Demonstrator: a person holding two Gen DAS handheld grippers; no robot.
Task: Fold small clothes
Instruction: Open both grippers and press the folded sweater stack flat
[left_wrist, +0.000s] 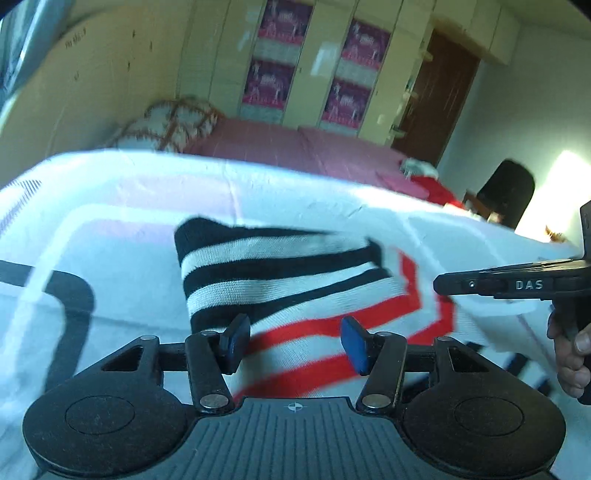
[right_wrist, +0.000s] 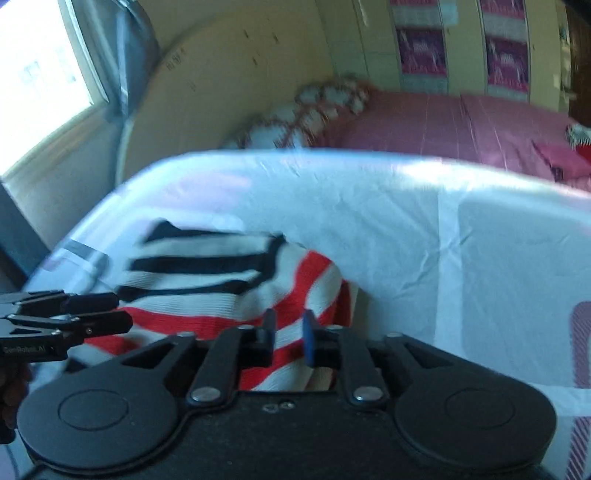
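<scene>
A small knit garment with black, white and red stripes (left_wrist: 295, 295) lies bunched on a white sheet (left_wrist: 147, 192); it also shows in the right wrist view (right_wrist: 229, 288). My left gripper (left_wrist: 293, 341) is open just above its red-striped near part, holding nothing. My right gripper (right_wrist: 289, 334) has its jaws a small gap apart over the red stripes, nothing visibly clamped. The right gripper also enters the left wrist view (left_wrist: 480, 286) at the right. The left gripper shows in the right wrist view (right_wrist: 92, 314) at the left.
The white sheet (right_wrist: 406, 229) has black and pink printed lines. Behind it is a pink bed (left_wrist: 295, 147) with a patterned pillow (left_wrist: 173, 125), wardrobe doors and a dark door (left_wrist: 436, 96). A window (right_wrist: 40, 74) is at the left.
</scene>
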